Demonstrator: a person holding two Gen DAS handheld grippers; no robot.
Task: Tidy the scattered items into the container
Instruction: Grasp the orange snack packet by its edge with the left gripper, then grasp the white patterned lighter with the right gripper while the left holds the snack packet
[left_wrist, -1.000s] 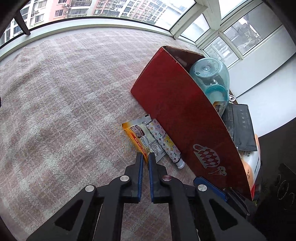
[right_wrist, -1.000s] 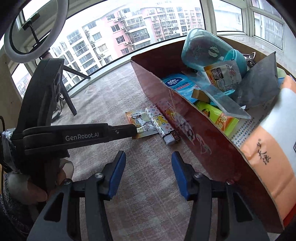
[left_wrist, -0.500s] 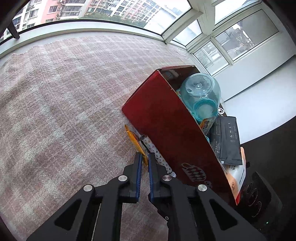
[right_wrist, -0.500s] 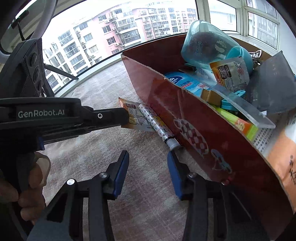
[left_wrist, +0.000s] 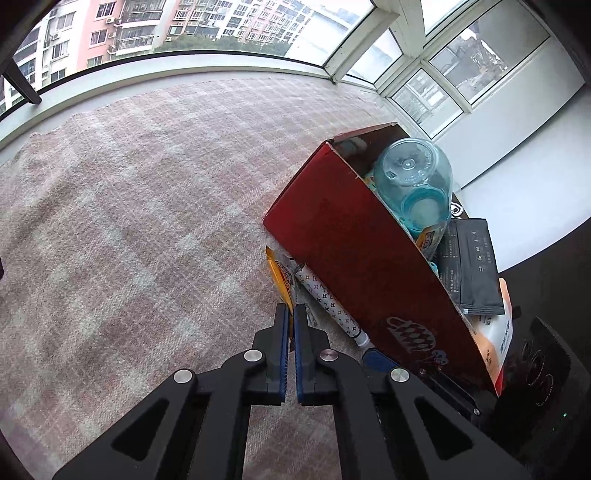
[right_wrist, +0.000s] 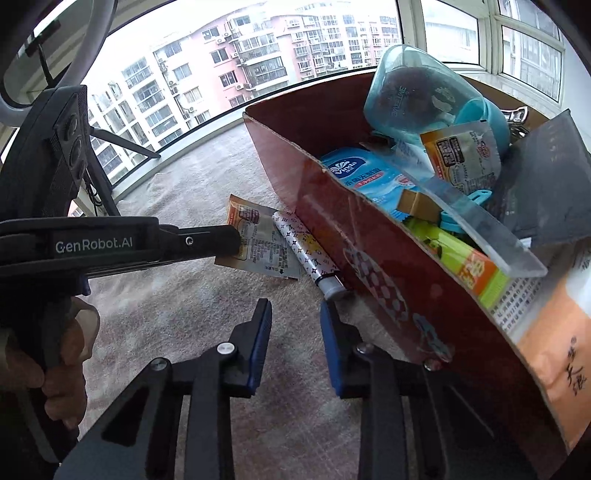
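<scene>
A red cardboard box (left_wrist: 354, 258) (right_wrist: 332, 229) stands on the carpet, full of items. Beside its wall lie an orange snack sachet (right_wrist: 258, 240) (left_wrist: 279, 275) and a white patterned tube (right_wrist: 306, 254) (left_wrist: 327, 306). My left gripper (left_wrist: 290, 308) is shut on the near edge of the sachet, which stands lifted on edge in the left wrist view; it shows in the right wrist view (right_wrist: 225, 240) at the sachet's left side. My right gripper (right_wrist: 295, 310) is open and empty, low over the carpet just short of the tube's cap.
The box holds a clear blue bottle (left_wrist: 413, 184), a blue tissue pack (right_wrist: 365, 177), a dark pouch (left_wrist: 469, 266), a green-orange carton (right_wrist: 465, 266) and an orange-white bag (right_wrist: 554, 332). Pink checked carpet (left_wrist: 129, 229) spreads to the left. Windows run behind.
My left gripper has closed on the sachet's edge and tipped it up from lying flat. My right gripper has moved closer to the tube and narrowed a little.
</scene>
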